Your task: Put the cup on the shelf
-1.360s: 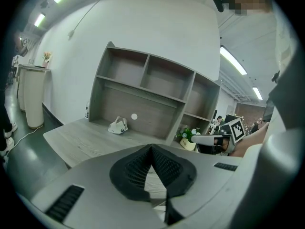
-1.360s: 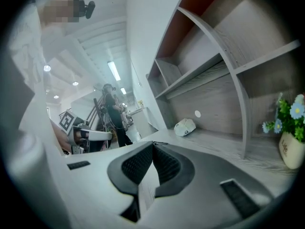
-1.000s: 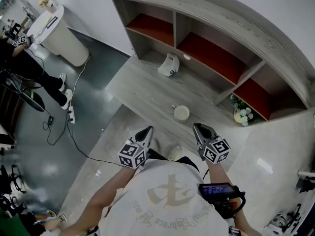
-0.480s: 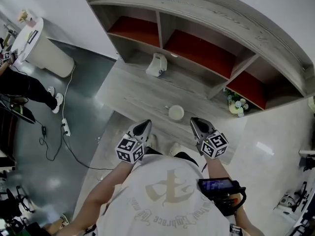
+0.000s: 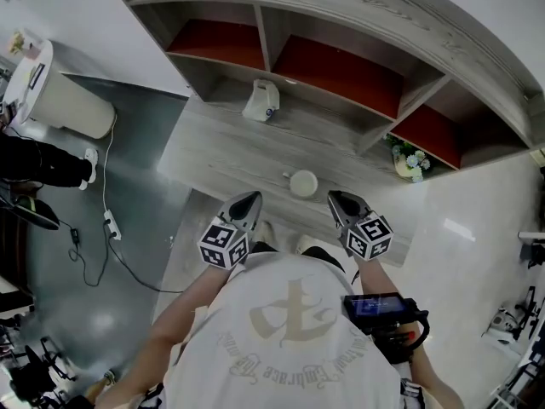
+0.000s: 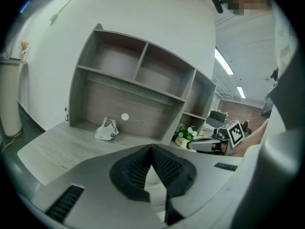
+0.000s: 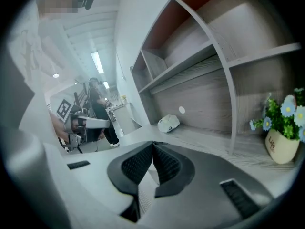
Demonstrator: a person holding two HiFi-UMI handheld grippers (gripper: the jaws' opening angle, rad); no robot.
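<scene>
**Cup on the desk, both claws closed and empty**

Head view: the cup [image 5: 303, 183] stands on the grey desk [image 5: 213, 153] below the shelf [image 5: 341, 68]. It sits just ahead of and between your left gripper [image 5: 248, 199] and right gripper [image 5: 339, 199], and neither touches it.

Left gripper view: your jaws meet at the tips and hold nothing.

Right gripper view: your jaws are pressed together here too, and empty. A flower pot [image 7: 282, 146] stands at the right.

My right gripper [image 7: 153, 145] has its jaws pressed together; past them I see the shelf [image 7: 200, 97], a flowerpot [image 7: 282, 147] at its right.
</scene>
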